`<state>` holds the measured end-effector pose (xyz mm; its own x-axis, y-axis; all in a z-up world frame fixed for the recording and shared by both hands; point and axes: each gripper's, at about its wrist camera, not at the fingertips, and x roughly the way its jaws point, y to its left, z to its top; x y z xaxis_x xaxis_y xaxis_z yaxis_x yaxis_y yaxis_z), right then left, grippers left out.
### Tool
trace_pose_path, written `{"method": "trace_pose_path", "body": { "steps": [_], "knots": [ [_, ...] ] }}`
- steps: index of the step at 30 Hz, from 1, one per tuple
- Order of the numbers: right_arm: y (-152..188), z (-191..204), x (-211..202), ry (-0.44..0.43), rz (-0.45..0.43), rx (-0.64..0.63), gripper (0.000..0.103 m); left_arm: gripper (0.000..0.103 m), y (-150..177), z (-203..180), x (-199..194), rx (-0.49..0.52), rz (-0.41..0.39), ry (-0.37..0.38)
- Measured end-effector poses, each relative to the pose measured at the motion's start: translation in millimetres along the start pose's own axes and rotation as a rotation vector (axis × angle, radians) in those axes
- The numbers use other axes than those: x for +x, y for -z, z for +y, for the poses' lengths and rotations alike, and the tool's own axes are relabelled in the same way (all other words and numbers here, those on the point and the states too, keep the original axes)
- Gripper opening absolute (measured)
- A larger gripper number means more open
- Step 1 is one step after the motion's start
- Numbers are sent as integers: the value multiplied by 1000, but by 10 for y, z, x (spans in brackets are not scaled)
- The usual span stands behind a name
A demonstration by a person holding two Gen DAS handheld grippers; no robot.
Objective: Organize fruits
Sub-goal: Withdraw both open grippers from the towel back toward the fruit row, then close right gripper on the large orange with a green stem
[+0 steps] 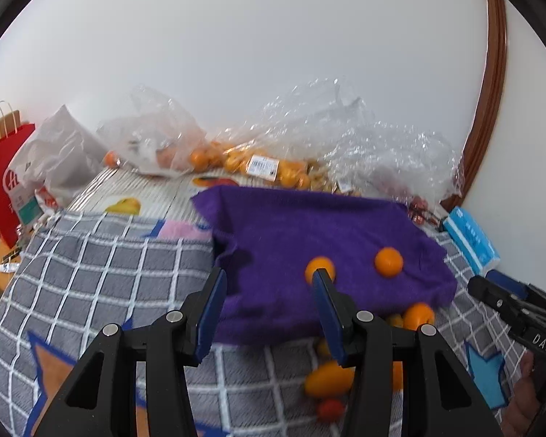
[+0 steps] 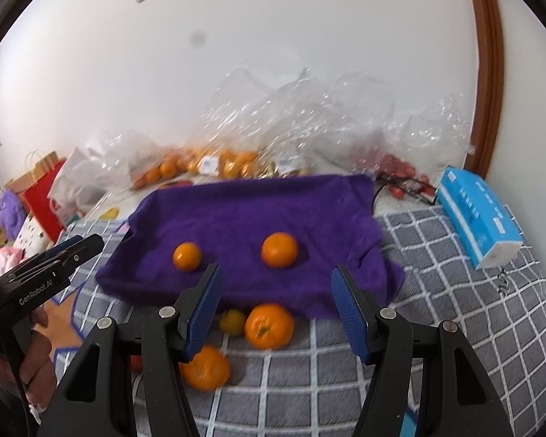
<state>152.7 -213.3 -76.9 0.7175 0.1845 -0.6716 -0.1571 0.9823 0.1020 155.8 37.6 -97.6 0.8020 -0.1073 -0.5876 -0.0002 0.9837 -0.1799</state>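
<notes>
A purple cloth (image 2: 251,225) lies on the grey checked blanket (image 2: 455,291); it also shows in the left wrist view (image 1: 309,225). Two small oranges rest on it (image 2: 187,256) (image 2: 279,249), also seen from the left (image 1: 320,267) (image 1: 388,262). Near its front edge lie a bigger orange (image 2: 269,326), a small yellow fruit (image 2: 233,322) and another orange (image 2: 205,367). My right gripper (image 2: 276,284) is open and empty above these. My left gripper (image 1: 269,287) is open and empty over the cloth's front edge. An oval orange fruit (image 1: 327,378) and a small red fruit (image 1: 329,409) lie below it.
Clear plastic bags of oranges (image 2: 200,162) and red fruit (image 2: 396,167) lie along the white wall. A blue tissue pack (image 2: 477,215) sits at the right. Red paper bags (image 1: 3,182) stand at the left. The left gripper (image 2: 51,262) appears in the right wrist view.
</notes>
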Motion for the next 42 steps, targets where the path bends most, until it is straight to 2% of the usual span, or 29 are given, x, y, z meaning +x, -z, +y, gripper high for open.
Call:
{"method": "trace_pose_path", "body": {
  "steps": [4, 7, 9, 12, 16, 23, 26, 29, 34, 38, 42],
  "knots": [
    [80, 33, -93, 5, -3, 9, 62, 46, 168, 100, -55, -34, 56, 13],
    [169, 38, -155, 23, -17, 18, 63, 46, 325, 123, -48, -17, 88, -27],
    [232, 30, -169, 33, -16, 17, 68, 46, 418, 153, -3, 1, 136, -65],
    [308, 4, -168, 23, -7, 31, 70, 46, 499, 266, 37, -31, 186, -58],
    [399, -32, -98, 36, 20, 53, 70, 46, 579, 350, 98, -46, 205, -98],
    [511, -75, 29, 51, 63, 77, 70, 46, 658, 392, 194, -2, 223, -156],
    [541, -97, 119, 28, 91, 96, 69, 47, 652, 399, 189, -8, 224, -147],
    [536, -84, 224, 22, 115, 93, 62, 51, 649, 403, 198, -12, 224, -126],
    [463, -38, 333, 10, 109, 74, 59, 56, 644, 459, 184, -49, 214, -72],
    [408, 5, 439, 8, 97, 51, 58, 56, 647, 480, 167, -67, 209, -52],
    [414, 16, 606, 5, 137, 42, 53, 56, 646, 487, 162, -68, 209, -50]
  ]
}}
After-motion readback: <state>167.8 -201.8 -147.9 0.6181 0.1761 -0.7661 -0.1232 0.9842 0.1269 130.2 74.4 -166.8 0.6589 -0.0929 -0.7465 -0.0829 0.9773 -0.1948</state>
